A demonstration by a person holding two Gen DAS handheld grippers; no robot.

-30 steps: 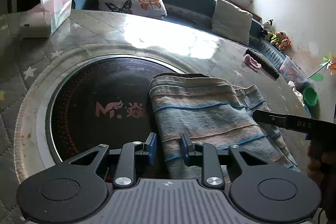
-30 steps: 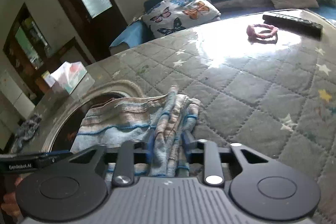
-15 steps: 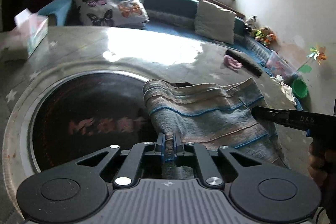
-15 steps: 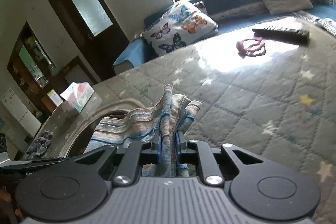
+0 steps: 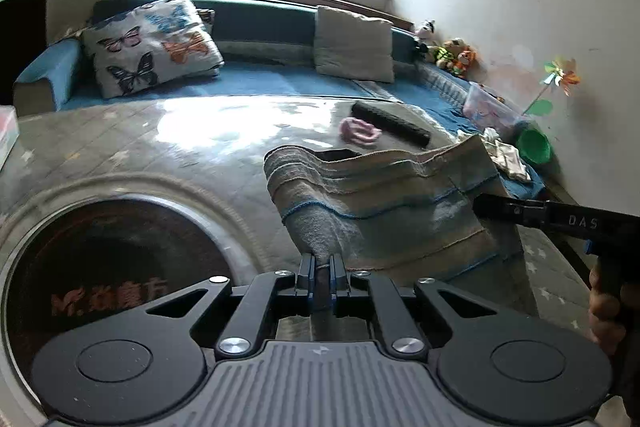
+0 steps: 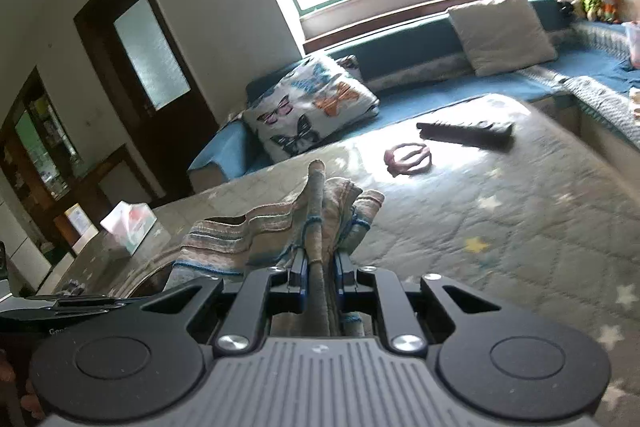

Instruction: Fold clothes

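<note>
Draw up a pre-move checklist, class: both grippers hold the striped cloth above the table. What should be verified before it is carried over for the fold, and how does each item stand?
1. Left gripper shut on the striped cloth: ok.
2. Right gripper shut on the cloth: ok.
3. Cloth spread between the grips: not ok, bunched at the right gripper.
4. Pink ring and remote lie apart from the cloth: ok.
5. Lower edge off the quilted table cover: cannot tell.
</note>
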